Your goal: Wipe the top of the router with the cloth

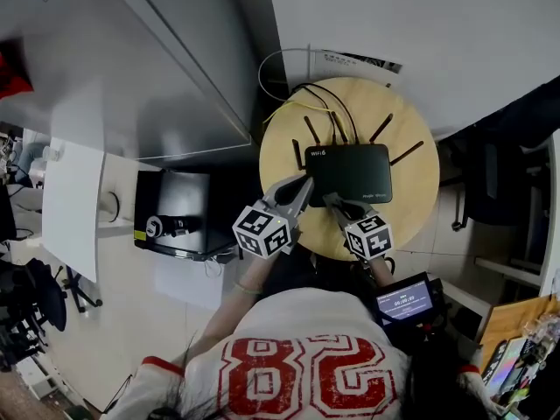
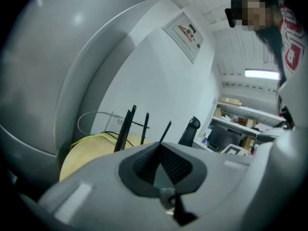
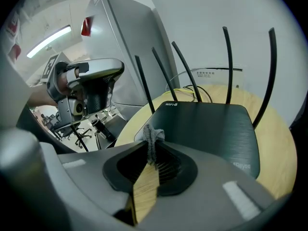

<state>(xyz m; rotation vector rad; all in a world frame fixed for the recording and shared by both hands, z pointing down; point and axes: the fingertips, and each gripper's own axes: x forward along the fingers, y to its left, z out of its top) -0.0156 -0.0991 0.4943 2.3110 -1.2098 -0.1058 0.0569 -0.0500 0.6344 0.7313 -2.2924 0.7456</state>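
- Nearest its own camera, the right gripper (image 3: 152, 145) has its jaws pressed together on a small grey cloth (image 3: 153, 134). Only a bunched tuft sticks out past the tips.
- The router (image 3: 207, 129) lies just ahead of those jaws and slightly to their right, flat on the round wooden table (image 3: 281, 162). The tuft sits at the router's near left corner; whether it already touches the lid cannot be told.
- Judged from this, the wipe is about to start or has barely begun. So little cloth shows that the jaws should tilt down until fabric, not plastic, meets the lid.
- Strokes are best run from the near edge away from the gripper, stopping short of the antennas (image 3: 226, 66) that stand along the far edge.
- Light pressure seems wise, since the router could slide on the smooth wood.
- The left gripper (image 2: 160, 146) has its jaws together with nothing between them. From the head view, it points at the router's left front corner, to the left of the right gripper, where it could steady the case.
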